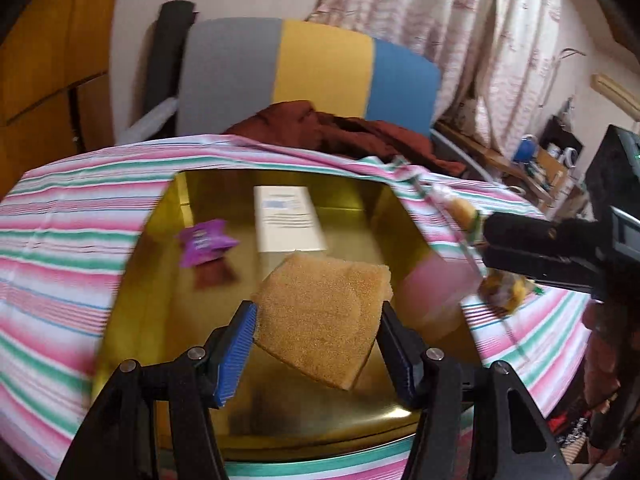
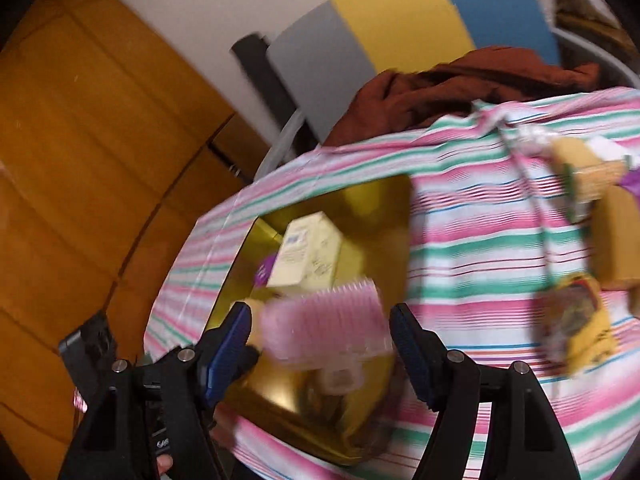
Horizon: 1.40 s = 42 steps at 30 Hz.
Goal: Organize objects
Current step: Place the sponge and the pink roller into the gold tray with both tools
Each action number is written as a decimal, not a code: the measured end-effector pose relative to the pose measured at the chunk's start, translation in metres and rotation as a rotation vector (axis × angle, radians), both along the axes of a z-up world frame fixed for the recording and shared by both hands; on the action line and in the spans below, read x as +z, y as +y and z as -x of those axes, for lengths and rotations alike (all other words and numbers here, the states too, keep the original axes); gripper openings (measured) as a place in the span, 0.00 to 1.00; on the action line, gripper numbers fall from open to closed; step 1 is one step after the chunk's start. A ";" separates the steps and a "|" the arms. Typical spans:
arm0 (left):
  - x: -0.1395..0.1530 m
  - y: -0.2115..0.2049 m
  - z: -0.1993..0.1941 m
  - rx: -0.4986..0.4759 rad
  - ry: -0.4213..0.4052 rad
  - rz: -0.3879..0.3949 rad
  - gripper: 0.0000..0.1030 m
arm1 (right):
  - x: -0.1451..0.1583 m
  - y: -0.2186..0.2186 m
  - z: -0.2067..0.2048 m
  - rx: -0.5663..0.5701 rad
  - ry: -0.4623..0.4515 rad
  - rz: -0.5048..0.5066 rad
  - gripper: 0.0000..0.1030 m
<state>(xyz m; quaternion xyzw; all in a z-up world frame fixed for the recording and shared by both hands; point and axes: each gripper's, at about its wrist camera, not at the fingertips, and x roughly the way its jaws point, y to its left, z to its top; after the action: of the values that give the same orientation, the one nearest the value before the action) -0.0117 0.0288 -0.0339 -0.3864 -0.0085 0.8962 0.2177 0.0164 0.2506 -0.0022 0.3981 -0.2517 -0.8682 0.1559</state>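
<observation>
The left gripper (image 1: 316, 330) is clamping a tan sponge (image 1: 324, 312) over the gold tin (image 1: 132, 280); the right gripper (image 2: 320, 344) is gripping a pink brush (image 2: 326, 320) above the tin's near right side

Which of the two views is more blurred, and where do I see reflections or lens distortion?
Right wrist view: stronger motion blur, the pink brush and snack packets smeared. Left wrist view: sharper; the sponge shows texture, only the right side smears. The gold tin mirrors its contents in both. Fisheye bends the striped cloth.
</observation>
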 end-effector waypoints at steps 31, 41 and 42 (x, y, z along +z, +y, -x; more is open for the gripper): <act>0.005 -0.050 0.023 0.217 -0.037 -0.009 0.75 | -0.027 -0.038 -0.003 -0.007 -0.042 -0.056 0.82; 0.013 -0.012 0.005 0.100 -0.027 -0.036 0.75 | -0.023 -0.028 -0.014 -0.035 -0.004 -0.111 0.82; 0.014 -0.007 0.004 0.086 -0.031 -0.038 0.75 | -0.024 -0.023 -0.016 -0.046 -0.006 -0.109 0.82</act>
<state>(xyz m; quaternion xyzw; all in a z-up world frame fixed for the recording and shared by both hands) -0.0161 0.0218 -0.0204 -0.3953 -0.0455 0.8984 0.1859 0.0320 0.2276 -0.0258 0.4029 -0.2138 -0.8827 0.1132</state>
